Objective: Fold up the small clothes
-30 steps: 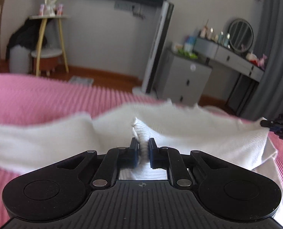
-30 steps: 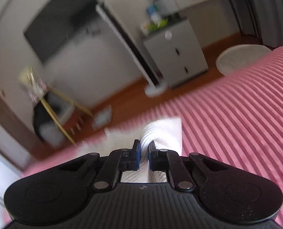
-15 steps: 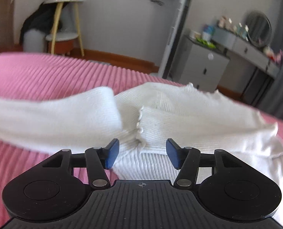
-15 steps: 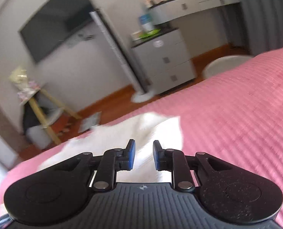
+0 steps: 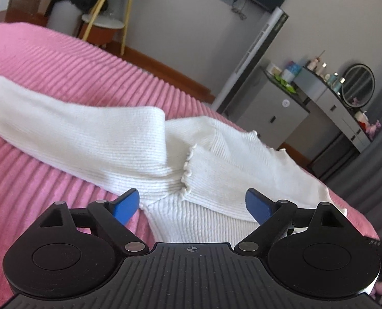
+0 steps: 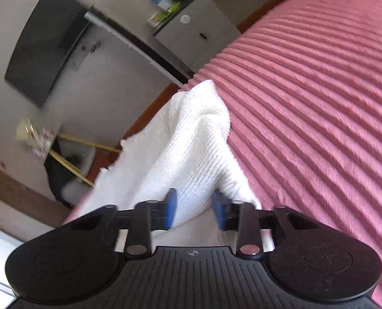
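Note:
A white ribbed knit top (image 5: 224, 180) lies on the pink ribbed bedspread (image 5: 49, 61). One sleeve (image 5: 87, 134) stretches to the left, and the other sleeve's frilled cuff (image 5: 188, 170) is folded onto the body. My left gripper (image 5: 193, 200) hovers just before that cuff with its jaws opening wide, and the pads touch nothing. In the right wrist view a raised fold of the same top (image 6: 191, 141) runs away from my right gripper (image 6: 194, 206). Its jaws are opening a little, with the fold between the blue pads but loose.
The pink bedspread (image 6: 306, 103) spreads out to the right of the garment. Beyond the bed stand a grey cabinet (image 5: 270, 113), a tall tower fan (image 5: 255, 54), a dressing table with a round mirror (image 5: 358, 85) and a yellow-legged side table (image 5: 105, 13).
Both grippers let go of the white fabric: the left jaws went from pinching the cuff to wide apart, and the right jaws parted slightly. The cuff now lies on the top's body.

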Demonstrator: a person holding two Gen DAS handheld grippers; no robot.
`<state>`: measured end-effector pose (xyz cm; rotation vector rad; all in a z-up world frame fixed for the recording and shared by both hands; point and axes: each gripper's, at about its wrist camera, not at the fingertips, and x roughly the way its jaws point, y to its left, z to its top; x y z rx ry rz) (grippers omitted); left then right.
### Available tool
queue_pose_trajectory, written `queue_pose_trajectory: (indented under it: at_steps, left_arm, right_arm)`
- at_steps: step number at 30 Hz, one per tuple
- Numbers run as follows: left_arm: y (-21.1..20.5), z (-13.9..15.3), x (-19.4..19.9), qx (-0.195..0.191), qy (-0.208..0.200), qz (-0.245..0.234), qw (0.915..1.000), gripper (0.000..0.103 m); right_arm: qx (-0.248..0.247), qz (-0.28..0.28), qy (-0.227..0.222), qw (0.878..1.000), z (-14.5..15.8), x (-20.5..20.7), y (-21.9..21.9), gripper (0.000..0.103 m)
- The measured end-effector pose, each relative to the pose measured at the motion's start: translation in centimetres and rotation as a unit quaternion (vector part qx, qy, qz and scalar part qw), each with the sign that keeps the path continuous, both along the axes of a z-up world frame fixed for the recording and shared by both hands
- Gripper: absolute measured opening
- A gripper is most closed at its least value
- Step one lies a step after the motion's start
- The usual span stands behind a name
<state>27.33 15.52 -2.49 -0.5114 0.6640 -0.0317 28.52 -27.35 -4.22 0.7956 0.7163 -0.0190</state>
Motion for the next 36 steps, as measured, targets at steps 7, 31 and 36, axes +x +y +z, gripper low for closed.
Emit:
queue_pose_trajectory:
  at_steps: [7, 31, 36]
  left_arm:
    - [-1.5, -0.4, 0.4, 0.004, 0.002, -0.003, 1.0, 0.093]
    - [-1.7, -1.3, 0.9, -0.025, 0.026, 0.037, 0.9987, 0.097]
    - [-2.1, -1.5, 1.8, -0.037, 0.031, 0.022, 0.9986, 0.086]
  right_arm:
    - [-0.078, -0.057, -0.015, 0.995, 0.3, -1.7, -1.6, 0.0]
    - [-0.131, 0.024, -0.028, 0.991, 2.0, -8.0, 3.3, 0.029]
    - [-0.097, 0.059, -0.069, 0.991, 1.3, -8.2, 4.2, 0.031]
